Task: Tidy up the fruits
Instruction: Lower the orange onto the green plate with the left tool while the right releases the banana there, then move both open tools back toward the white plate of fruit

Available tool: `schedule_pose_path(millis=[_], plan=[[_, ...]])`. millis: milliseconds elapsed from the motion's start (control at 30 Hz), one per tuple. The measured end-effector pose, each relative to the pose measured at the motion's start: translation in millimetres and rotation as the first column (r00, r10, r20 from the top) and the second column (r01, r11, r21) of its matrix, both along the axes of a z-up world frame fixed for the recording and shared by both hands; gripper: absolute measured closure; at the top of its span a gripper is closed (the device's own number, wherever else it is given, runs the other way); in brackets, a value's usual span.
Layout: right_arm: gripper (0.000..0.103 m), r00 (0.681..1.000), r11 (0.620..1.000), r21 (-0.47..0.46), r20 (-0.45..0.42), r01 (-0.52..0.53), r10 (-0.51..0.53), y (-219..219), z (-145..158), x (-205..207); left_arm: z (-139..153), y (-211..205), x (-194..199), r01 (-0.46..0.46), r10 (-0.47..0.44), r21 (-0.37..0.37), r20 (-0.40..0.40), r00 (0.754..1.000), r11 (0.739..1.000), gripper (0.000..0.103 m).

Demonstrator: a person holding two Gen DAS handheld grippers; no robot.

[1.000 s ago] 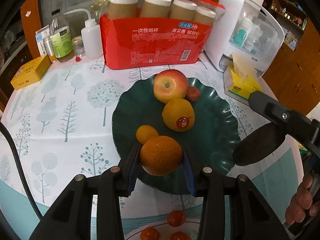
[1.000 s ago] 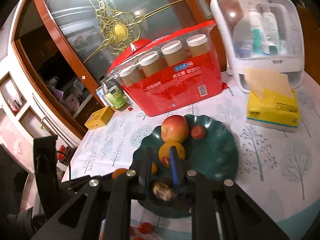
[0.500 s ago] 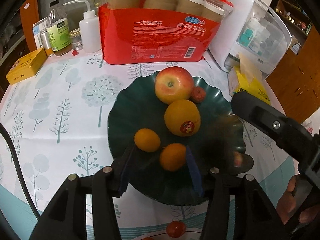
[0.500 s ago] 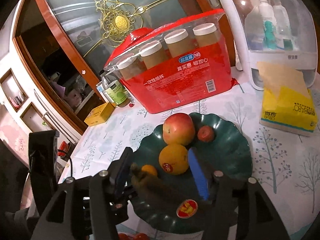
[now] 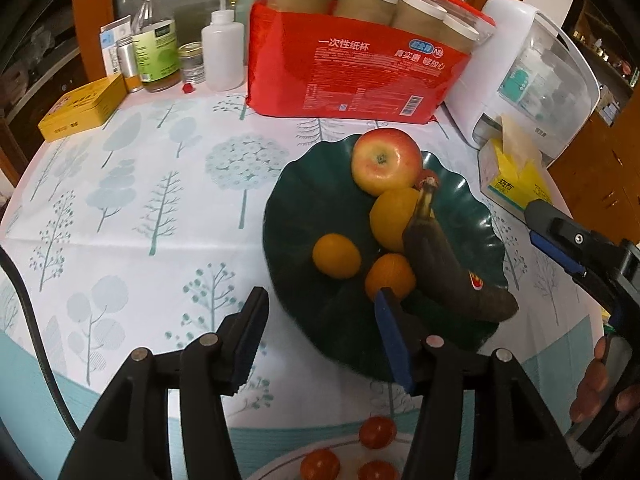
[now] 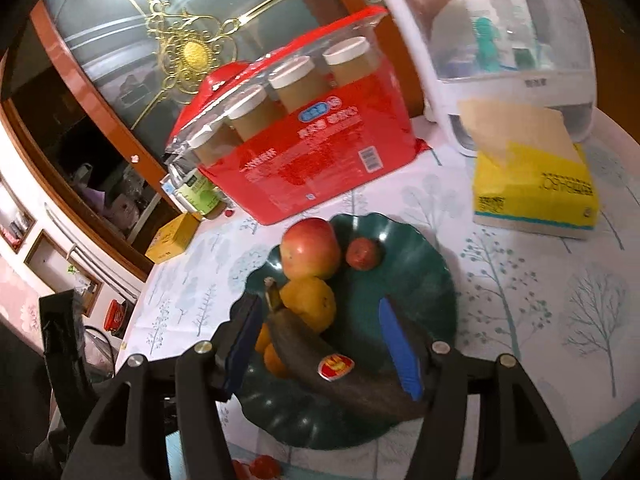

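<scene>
Both fruits now lie released on the dark green scalloped plate (image 5: 304,200), the small orange tangerine (image 5: 390,276) beside the blackened banana (image 5: 448,276), as the left hand-held gripper (image 5: 320,336) and right hand-held gripper (image 6: 320,336), jaws just opened and empty, might nudge the banana off the near rim.

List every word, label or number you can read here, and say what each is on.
"一次性纸杯": red cup pack, front.
"真实惠 够放心": same pack, right of the blue logo.
Barcode and fine print on the pack: too small to read.
Yellow tissue pack: lettering upside down, blurred.
Banana sticker, green bottle label, yellow tin: unreadable.
</scene>
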State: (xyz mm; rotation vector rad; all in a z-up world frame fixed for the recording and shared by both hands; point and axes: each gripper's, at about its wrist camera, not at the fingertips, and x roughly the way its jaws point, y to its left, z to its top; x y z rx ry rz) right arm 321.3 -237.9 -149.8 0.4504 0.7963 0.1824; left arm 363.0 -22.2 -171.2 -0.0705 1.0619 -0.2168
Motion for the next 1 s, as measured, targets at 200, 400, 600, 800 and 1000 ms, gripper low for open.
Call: schedule_pose_path(millis=[200, 400, 600, 800, 1000], plan=[[0.042, 0.999, 0.999, 0.001, -0.008, 0.051, -0.051, -11, 14, -22, 15, 15, -26, -0.018, 0.018, 0.001, 0.007, 1.0, 1.0, 0.049], [0.042, 0.997, 0.997, -0.001, 0.004, 0.078, -0.078, -14, 29, -51, 35, 33, -58, -0.042, 0.041, 0.02, 0.037, 0.998, 0.999, 0.047], [0.041, 0.995, 0.995, 0.008, 0.022, 0.096, -0.096, -11, 42, -77, 54, 52, -90, -0.065, 0.063, 0.017, 0.071, 0.995, 0.998, 0.042], [0.04, 0.995, 0.996, -0.004, 0.016, 0.095, -0.094, -2, 48, -100, 65, 69, -117, -0.084, 0.082, 0.02, 0.084, 0.993, 0.996, 0.042], [0.04, 0.997, 0.997, -0.01, 0.0, 0.075, -0.075, 13, 44, -121, 69, 84, -137, -0.084, 0.082, 0.024, 0.078, 0.994, 0.996, 0.042]])
